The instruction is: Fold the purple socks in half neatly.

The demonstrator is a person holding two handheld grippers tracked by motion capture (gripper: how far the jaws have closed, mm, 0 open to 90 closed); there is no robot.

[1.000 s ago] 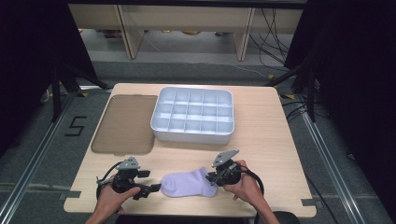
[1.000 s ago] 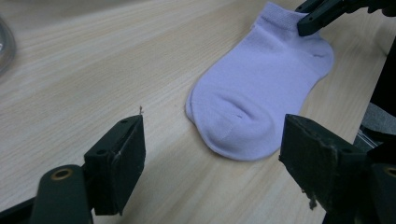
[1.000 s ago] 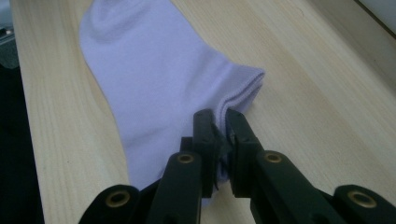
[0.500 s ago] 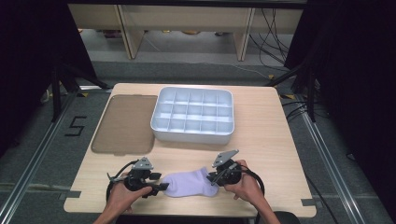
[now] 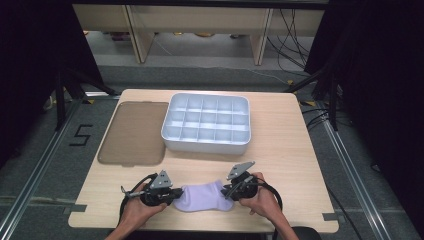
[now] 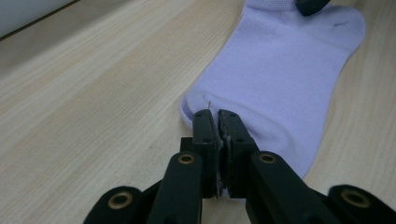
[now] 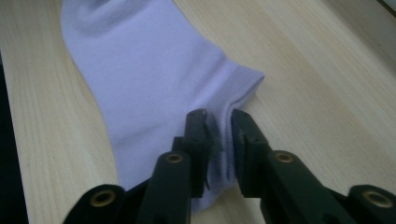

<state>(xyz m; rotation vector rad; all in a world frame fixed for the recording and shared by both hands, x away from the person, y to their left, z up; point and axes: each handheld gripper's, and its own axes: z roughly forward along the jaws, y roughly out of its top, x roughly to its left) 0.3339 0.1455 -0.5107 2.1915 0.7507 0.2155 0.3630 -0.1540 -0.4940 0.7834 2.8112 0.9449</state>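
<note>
Lying flat near the table's front edge, the sock is being pinched at its toe by the closing left gripper, while the right gripper, jaws parting, is loosening around the cuff; lifting should wait for a firm bite.

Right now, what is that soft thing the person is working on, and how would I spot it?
Find the wooden table, then its near edge, in front of the white compartment tray. Between the two hand-held tools lies a lilac ankle sock, the only soft cloth item there.
</note>
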